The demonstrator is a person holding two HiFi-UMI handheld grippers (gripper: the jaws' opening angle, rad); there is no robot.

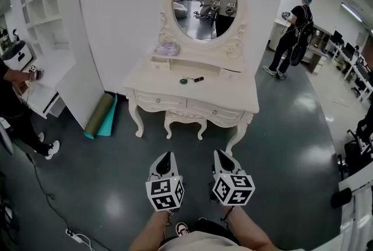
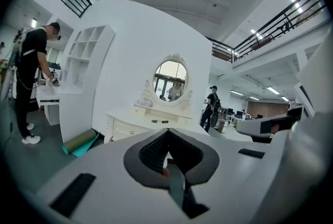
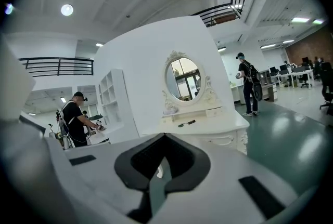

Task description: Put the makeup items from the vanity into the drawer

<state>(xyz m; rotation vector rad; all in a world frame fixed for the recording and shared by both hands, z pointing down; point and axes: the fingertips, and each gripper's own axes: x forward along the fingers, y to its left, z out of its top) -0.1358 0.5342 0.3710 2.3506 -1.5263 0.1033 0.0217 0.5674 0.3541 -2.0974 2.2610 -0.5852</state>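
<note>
The white vanity (image 1: 192,89) with an oval mirror (image 1: 204,4) stands a few steps ahead of me. On its top lie a round green compact (image 1: 184,80) and a small dark tube (image 1: 198,78). A pinkish item (image 1: 167,49) sits on the raised shelf by the mirror. Both front drawers (image 1: 158,101) are closed. My left gripper (image 1: 165,158) and right gripper (image 1: 223,155) are held side by side low in the head view, well short of the vanity, both shut and empty. The left gripper view shows its jaws (image 2: 167,131) meeting, with the vanity (image 2: 136,120) beyond. In the right gripper view the right gripper (image 3: 164,135) is likewise shut, and the dark tube (image 3: 190,122) shows on the top.
A small white stool (image 1: 185,122) is tucked under the vanity. Rolled olive and teal mats (image 1: 100,116) lean at the wall to its left. A person (image 1: 14,107) works at a white shelf unit (image 1: 49,40) on the left; another person (image 1: 294,31) stands back right. A cable (image 1: 49,203) crosses the dark floor.
</note>
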